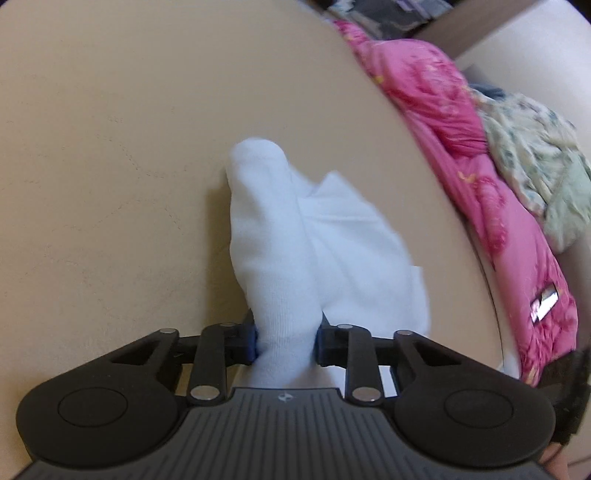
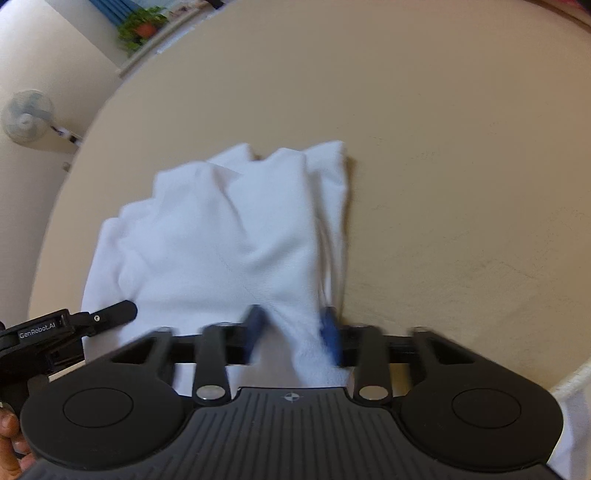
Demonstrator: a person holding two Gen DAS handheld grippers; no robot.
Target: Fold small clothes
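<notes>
A small white garment (image 1: 295, 236) lies crumpled on the beige table (image 1: 110, 147). In the left wrist view its near bunch is pinched between the blue pads, so my left gripper (image 1: 287, 343) is shut on it. In the right wrist view the same white garment (image 2: 229, 236) spreads ahead in folds, and a narrow ridge of it runs between the blue fingers (image 2: 330, 332). My right gripper (image 2: 291, 334) is shut on that ridge, though this spot is blurred. The left gripper's black finger (image 2: 110, 313) shows at the left edge, lying on the cloth.
A pink garment (image 1: 461, 147) and a pale floral one (image 1: 535, 155) are heaped along the table's right edge. The right wrist view shows the table's curved far edge (image 2: 92, 122), a wall fan (image 2: 26, 116), a potted plant (image 2: 142, 24) and a hand (image 2: 9, 432).
</notes>
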